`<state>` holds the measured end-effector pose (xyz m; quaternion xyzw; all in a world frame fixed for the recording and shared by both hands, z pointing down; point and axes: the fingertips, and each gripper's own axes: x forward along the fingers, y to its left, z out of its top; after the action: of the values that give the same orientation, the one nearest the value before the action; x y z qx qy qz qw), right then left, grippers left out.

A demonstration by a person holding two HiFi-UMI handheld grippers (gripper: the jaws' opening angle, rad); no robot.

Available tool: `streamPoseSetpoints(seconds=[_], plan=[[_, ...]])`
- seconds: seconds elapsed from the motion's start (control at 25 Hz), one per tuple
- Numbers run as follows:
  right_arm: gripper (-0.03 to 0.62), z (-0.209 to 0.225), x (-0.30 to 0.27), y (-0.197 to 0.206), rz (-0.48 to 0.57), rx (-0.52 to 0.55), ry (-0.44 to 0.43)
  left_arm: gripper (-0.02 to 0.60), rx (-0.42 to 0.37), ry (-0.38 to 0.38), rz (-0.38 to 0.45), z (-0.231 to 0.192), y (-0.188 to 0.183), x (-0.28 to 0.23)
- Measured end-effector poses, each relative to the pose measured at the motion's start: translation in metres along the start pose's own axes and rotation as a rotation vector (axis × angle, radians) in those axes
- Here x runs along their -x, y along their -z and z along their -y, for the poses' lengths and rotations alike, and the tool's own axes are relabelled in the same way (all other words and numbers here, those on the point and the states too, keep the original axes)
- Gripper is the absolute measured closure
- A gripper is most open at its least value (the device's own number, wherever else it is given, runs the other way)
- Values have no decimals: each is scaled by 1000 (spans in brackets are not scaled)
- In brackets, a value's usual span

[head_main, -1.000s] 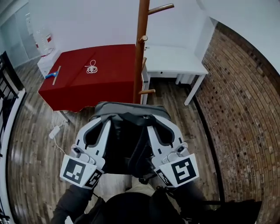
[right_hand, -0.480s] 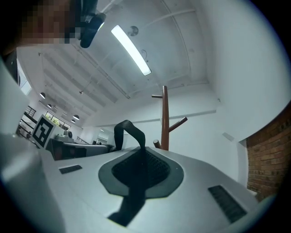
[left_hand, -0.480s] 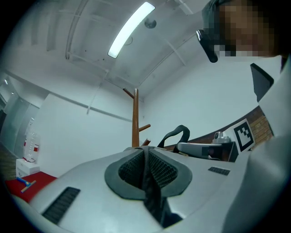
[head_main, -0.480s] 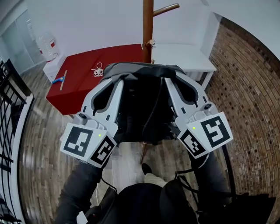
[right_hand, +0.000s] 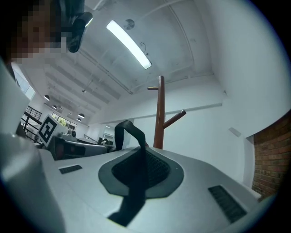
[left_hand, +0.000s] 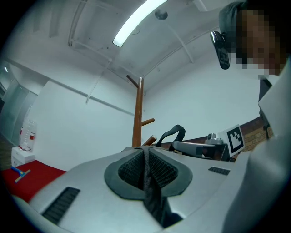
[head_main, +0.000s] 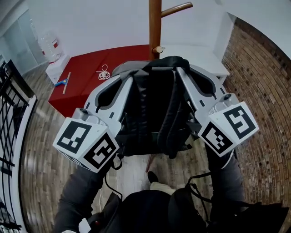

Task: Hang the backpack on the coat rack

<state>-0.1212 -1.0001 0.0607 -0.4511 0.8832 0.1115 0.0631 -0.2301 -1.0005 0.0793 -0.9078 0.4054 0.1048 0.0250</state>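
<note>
A black and grey backpack [head_main: 152, 113] hangs between my two grippers in the head view, right in front of the wooden coat rack [head_main: 155, 22]. The left gripper [head_main: 126, 82] is shut on the backpack's left shoulder strap [left_hand: 148, 175], whose black webbing runs between the grey pads. On the other side, the right gripper [head_main: 184, 73] is shut on the right shoulder strap [right_hand: 135, 182]. The backpack's top handle loop [head_main: 170, 61] stands up close to a short peg [head_main: 158, 49]. A longer peg [head_main: 177, 9] juts out higher up. The pole [left_hand: 137, 113] [right_hand: 159, 113] rises just beyond both pairs of jaws.
A red-covered table [head_main: 86, 77] with a white cord [head_main: 104, 73] and a squeegee [head_main: 63, 83] stands left of the rack. A white table [head_main: 200, 54] is behind it, a brick wall [head_main: 263, 82] to the right, and a black railing [head_main: 11, 113] at the far left.
Both grippers have lifted the backpack up and toward the rack. It now hides the lower pole and lower pegs, and its top handle has come up near the short peg.
</note>
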Motion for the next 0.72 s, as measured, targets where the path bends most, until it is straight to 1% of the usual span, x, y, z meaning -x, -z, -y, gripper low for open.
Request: streamPoseSetpoints(seconds=[0.12, 0.24, 0.36, 0.52, 0.72], plan=[[574, 2, -8, 0, -32, 2, -48, 541, 26, 3, -13, -5, 0, -3], [574, 3, -16, -2, -58, 14, -91, 541, 15, -7, -22, -11, -2, -5], [574, 9, -33, -8, -85, 24, -126, 540, 28, -21, -30, -23, -8, -16], [574, 16, -45, -7, -133, 5, -169, 540, 57, -20, -53, -33, -7, -24], [574, 28, -60, -2, -190, -27, -205, 540, 74, -5, -81, -43, -4, -39]])
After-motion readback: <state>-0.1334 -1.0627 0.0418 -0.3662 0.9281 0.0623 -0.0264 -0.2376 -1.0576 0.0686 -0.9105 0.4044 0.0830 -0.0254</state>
